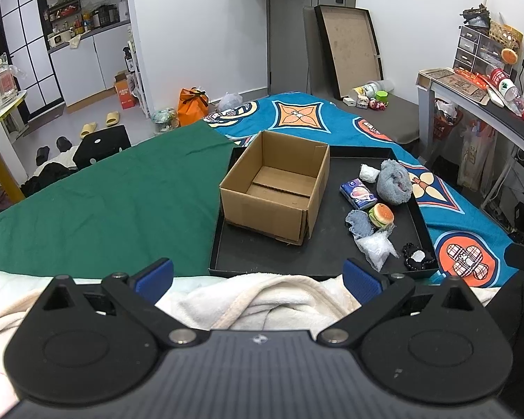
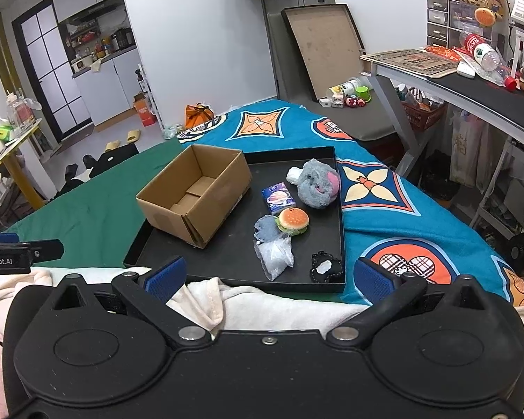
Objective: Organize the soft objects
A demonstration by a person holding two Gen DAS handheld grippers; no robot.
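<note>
An empty open cardboard box (image 1: 276,188) (image 2: 195,195) stands on the left of a black tray (image 1: 318,248) (image 2: 234,255). To its right on the tray lie a grey plush toy (image 1: 394,181) (image 2: 318,183), a white wad (image 1: 368,173), a blue tissue pack (image 1: 358,193) (image 2: 278,198), a burger toy (image 1: 381,214) (image 2: 293,220), a grey cloth piece (image 1: 359,222) (image 2: 267,227), a clear plastic bag (image 1: 377,248) (image 2: 276,256) and a black-and-white item (image 1: 417,256) (image 2: 326,266). My left gripper (image 1: 258,277) and right gripper (image 2: 270,277) are both open and empty, held near the tray's front edge above a cream blanket (image 1: 262,300).
The tray sits on a bed with a green sheet (image 1: 104,202) and a blue patterned cover (image 2: 401,209). A desk (image 2: 471,80) stands on the right. A flat box lid (image 1: 349,49) leans on the back wall. Shoes and bags lie on the floor at the left.
</note>
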